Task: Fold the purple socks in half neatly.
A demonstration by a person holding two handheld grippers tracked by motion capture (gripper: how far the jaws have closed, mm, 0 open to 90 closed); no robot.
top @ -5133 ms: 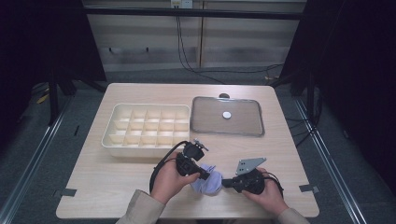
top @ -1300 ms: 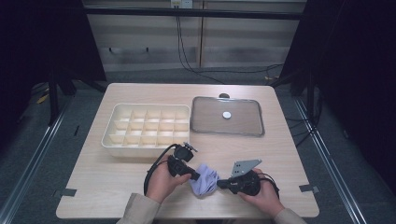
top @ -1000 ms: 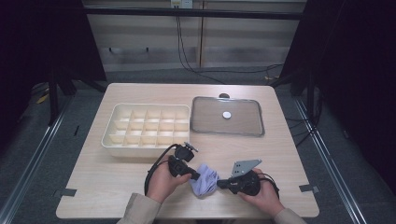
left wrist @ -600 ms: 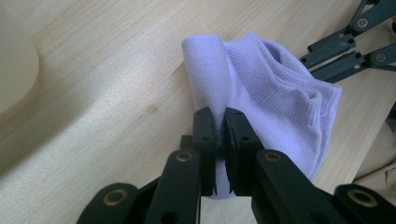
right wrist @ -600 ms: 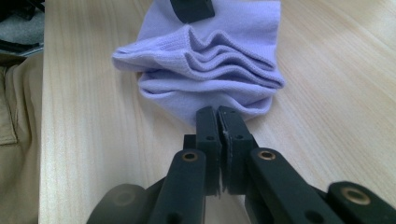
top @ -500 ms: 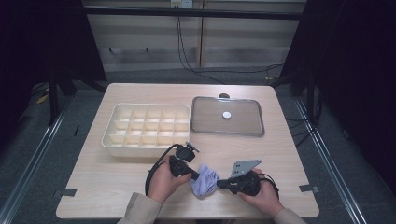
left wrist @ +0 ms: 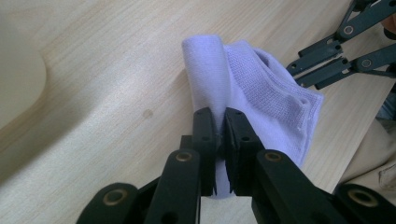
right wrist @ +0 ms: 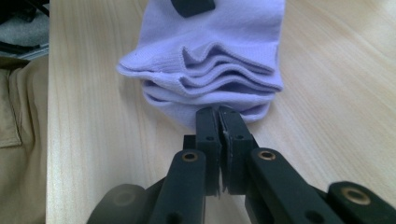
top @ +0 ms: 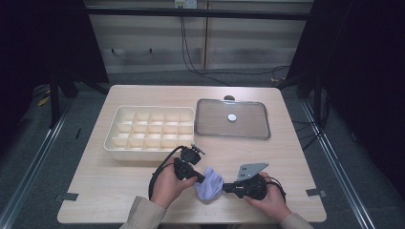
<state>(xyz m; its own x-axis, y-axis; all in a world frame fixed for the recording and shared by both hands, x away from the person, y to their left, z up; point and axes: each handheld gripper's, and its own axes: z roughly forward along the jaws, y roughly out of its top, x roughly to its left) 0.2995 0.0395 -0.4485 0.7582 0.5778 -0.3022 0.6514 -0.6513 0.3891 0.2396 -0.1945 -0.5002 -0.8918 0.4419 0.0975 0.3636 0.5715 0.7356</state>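
Pale wooden table (top: 119, 191) — dark curtains (top: 363, 71) around.

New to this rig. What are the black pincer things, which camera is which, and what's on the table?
No robot arm here: a person holds a hand-operated two-jaw gripper in each hand. The high view looks down from above the person's side of the table; the left gripper sits at its left, the right gripper at its right. The other two pictures come from cameras riding on each gripper, looking along its own black jaws.

On the table: a cream divided tray, and beside it a clear lid with a small white knob.

Between the hands is a folded lilac sock. In the left gripper view the left jaws have just closed and pinch one fold of it. In the right gripper view the right jaws are clamped on the sock's bunched edge.
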